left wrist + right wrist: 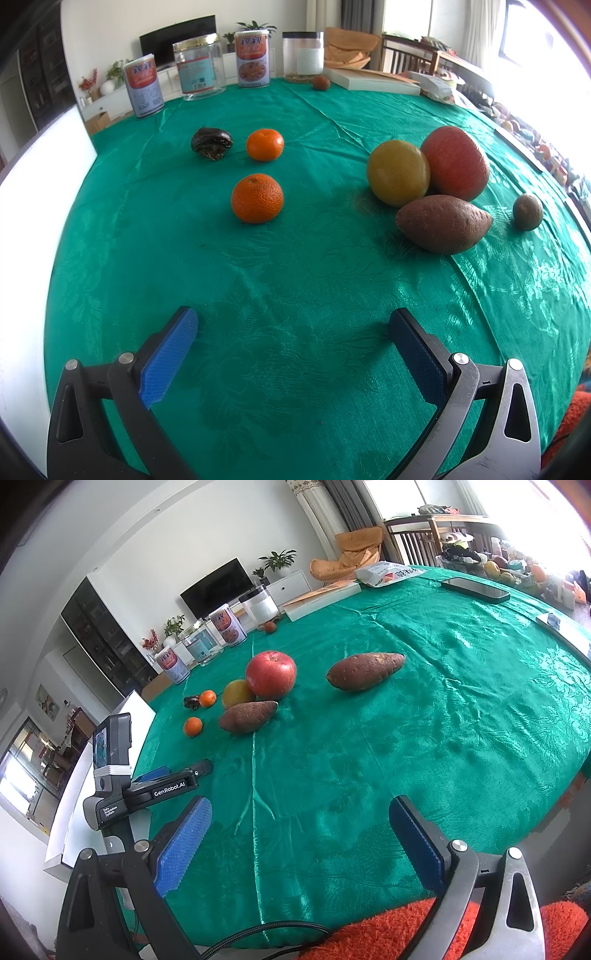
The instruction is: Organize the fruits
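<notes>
On the green tablecloth (295,277) lie two oranges (257,198) (265,144), a dark wrinkled fruit (211,143), a yellow fruit (398,172), a red apple (456,163), a sweet potato (443,224) and a small brown fruit (527,212). My left gripper (293,321) is open and empty, low over the cloth, short of the fruit. In the right wrist view the apple (270,674), the yellow fruit (236,693) and two sweet potatoes (247,716) (365,671) lie ahead. My right gripper (300,808) is open and empty near the table's front edge. The left gripper body (144,786) shows at the left.
Two cans (143,86) (252,59), two clear jars (199,70) (303,57), a small brown fruit (320,82) and a book (373,79) stand along the far edge. A phone (476,589) and a bag (388,572) lie far right. A white box (40,177) borders the left.
</notes>
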Tool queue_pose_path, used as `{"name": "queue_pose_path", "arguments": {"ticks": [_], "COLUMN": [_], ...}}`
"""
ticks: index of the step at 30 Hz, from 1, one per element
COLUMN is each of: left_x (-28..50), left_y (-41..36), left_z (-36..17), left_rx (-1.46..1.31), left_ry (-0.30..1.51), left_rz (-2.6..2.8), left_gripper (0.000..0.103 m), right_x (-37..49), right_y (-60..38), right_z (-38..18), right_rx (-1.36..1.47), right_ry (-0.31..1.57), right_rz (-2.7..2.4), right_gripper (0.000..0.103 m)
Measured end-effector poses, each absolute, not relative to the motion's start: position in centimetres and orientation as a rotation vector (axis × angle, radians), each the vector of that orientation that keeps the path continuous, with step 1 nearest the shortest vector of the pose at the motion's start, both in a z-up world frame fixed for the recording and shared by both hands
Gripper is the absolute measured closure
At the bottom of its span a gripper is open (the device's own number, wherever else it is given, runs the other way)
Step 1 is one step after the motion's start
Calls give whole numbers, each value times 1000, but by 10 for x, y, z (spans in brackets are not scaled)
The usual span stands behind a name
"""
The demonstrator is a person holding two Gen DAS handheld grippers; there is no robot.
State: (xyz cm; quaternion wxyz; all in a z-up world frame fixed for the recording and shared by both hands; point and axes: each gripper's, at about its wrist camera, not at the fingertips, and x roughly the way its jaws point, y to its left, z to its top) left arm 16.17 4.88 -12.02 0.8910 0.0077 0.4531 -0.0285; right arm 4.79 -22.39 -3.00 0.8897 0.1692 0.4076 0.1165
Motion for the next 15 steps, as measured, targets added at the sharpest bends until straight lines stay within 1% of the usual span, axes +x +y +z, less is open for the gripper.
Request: {"name": "queue_pose_path", "arguments": {"ticks": [15], "left_x": [161], "left_y": [49], "left_z": [-120], "left_rx": [16], "left_ry": [940], "left_rz": [-59], "left_gripper": [0], "right_x": [49], "right_y": [-224], "right_z": [-32], "right_rx": [361], "right_ry": [852], "right_rz": [249], "right_gripper": [7]}}
